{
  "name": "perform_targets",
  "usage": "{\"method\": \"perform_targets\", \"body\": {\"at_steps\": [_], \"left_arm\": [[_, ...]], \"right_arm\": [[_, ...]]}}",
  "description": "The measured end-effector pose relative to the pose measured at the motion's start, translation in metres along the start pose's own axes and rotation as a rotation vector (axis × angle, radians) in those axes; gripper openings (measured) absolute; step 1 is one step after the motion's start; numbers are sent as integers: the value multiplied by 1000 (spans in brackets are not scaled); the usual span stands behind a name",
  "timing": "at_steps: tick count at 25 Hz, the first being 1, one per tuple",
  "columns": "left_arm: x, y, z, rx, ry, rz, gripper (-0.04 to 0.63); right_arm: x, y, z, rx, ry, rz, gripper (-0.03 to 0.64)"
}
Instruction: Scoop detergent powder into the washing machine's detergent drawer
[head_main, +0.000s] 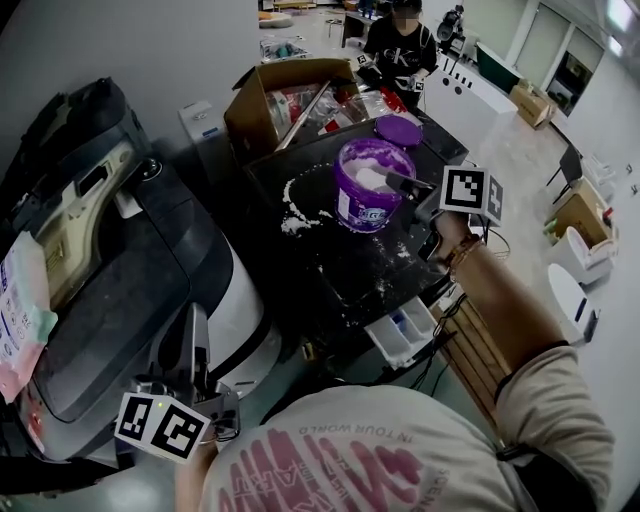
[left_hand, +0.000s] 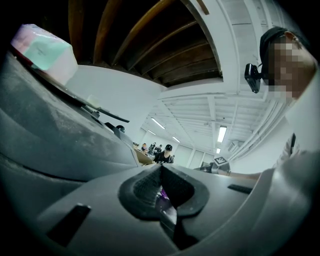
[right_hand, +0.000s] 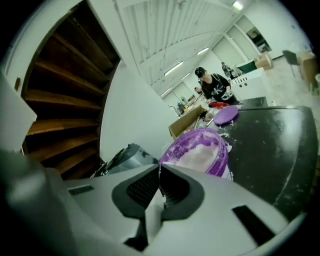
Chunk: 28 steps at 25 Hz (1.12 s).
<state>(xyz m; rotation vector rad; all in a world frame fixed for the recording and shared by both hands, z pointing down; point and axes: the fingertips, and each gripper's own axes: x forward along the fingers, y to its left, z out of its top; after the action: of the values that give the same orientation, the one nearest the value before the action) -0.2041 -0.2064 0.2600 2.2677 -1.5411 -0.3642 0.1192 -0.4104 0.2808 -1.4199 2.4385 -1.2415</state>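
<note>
A purple tub of white detergent powder (head_main: 372, 190) (right_hand: 200, 152) stands open on the black, powder-dusted machine top (head_main: 330, 265). My right gripper (head_main: 392, 180) (right_hand: 160, 170) reaches over the tub's rim, shut on the thin handle of a white scoop (head_main: 368, 177) (right_hand: 154, 210), whose bowl lies in the powder. The white detergent drawer (head_main: 400, 332) is pulled out at the machine's near edge, below my right forearm. My left gripper (head_main: 197, 320) (left_hand: 161, 167) is held low at the left, jaws shut with nothing in them, beside the grey appliance.
The tub's purple lid (head_main: 398, 130) (right_hand: 226, 115) lies behind the tub. Spilled powder (head_main: 295, 205) streaks the top to the tub's left. An open cardboard box (head_main: 285, 100) stands at the back. A bulky grey appliance (head_main: 100, 250) fills the left. A person (head_main: 400, 45) stands far behind.
</note>
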Motion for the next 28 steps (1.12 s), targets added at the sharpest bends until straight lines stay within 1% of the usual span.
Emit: {"method": "perform_targets", "body": {"at_steps": [9,12,14,21,25,28], "left_arm": [[-8,-5,0,3,5,-12,2],[-13,-5,-1,3,4,-10,2],[-17,-4,0,1,3,-8,2],[-25,-5,0,-1,5,-23,2],[-29,-8,0,1,6,-42,2],[-31,-10,-1,-1,14,-61,2]], "right_arm": [[-8,-8,0,155,-142,-3,3],[-15,-6,4,224,-200,24,3],[-18,-2,5,266,-220,46,3],[-32,13,-8,340,-242,93,3],[-42,23,-28,369,-225,128,3],[-53,40,-48,400,-218,152,3]]}}
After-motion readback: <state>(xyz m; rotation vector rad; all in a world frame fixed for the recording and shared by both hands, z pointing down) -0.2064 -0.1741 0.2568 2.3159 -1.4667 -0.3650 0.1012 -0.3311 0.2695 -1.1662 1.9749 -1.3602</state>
